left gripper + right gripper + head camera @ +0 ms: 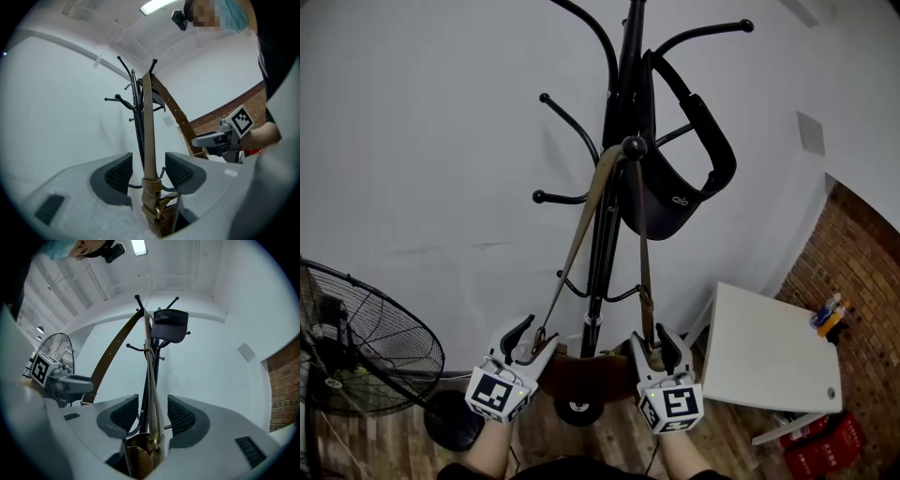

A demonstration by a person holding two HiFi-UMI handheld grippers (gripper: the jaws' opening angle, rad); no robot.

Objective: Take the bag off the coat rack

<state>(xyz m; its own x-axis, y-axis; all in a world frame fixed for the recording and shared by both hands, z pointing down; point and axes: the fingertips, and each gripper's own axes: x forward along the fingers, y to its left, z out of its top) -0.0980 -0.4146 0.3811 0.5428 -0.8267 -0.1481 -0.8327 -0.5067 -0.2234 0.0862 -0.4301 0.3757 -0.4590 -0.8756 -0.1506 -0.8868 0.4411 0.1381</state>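
A brown bag (pixel 581 371) hangs low against the black coat rack (pixel 609 187), its tan strap (pixel 578 239) looped over a knobbed hook (pixel 634 145). My left gripper (pixel 536 336) is open at the bag's left end. In its own view the strap (pixel 149 131) runs up between the pads of the left gripper (pixel 147 173) with a gap on each side. My right gripper (pixel 650 337) is open at the right end. There the strap (pixel 151 376) passes between the right gripper's (pixel 153 416) jaws, untouched. The bag's body is mostly hidden behind the grippers.
A black visor cap (pixel 675 183) hangs on a higher hook of the rack. A standing fan (pixel 356 337) is at the left. A white table (pixel 769 352) stands at the right before a brick wall, with a red crate (pixel 820 450) under it.
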